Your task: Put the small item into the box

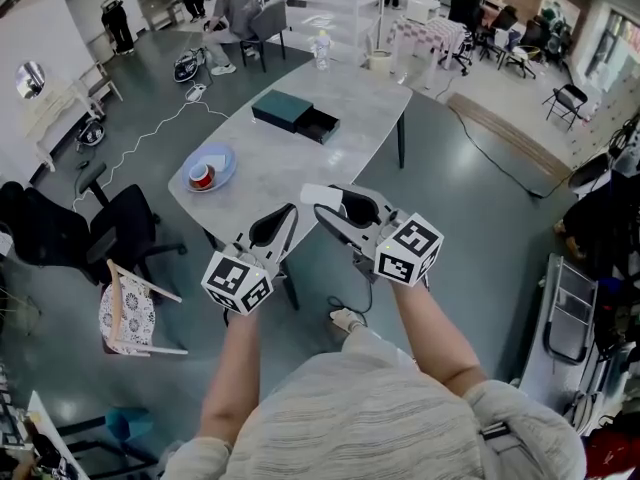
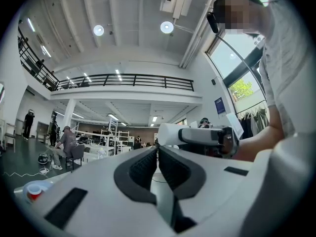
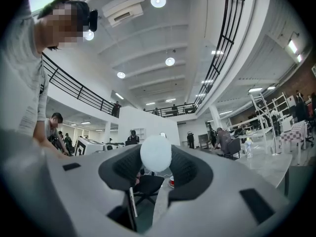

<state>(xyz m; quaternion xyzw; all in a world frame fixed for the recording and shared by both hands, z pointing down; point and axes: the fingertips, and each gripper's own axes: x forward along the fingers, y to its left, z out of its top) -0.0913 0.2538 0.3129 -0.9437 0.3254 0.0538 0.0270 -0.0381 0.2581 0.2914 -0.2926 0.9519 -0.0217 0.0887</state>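
A dark green box (image 1: 283,108) lies on the grey table (image 1: 340,93), its black drawer (image 1: 318,125) pulled out to the right. My right gripper (image 1: 330,201) hovers over the table's near edge, shut on a small white rounded item (image 1: 321,195). In the right gripper view that item (image 3: 156,153) sits pinched between the two dark pads near their tips. My left gripper (image 1: 291,211) hangs just to the left of it, jaws together with nothing in them; in the left gripper view its tips (image 2: 158,151) touch. Both grippers are well short of the box.
A blue plate (image 1: 222,158) with a red cup (image 1: 201,176) rests on the table's near left. A clear bottle (image 1: 322,50) stands at the far end. A black office chair (image 1: 120,230) and a wooden chair (image 1: 130,313) stand left of the table.
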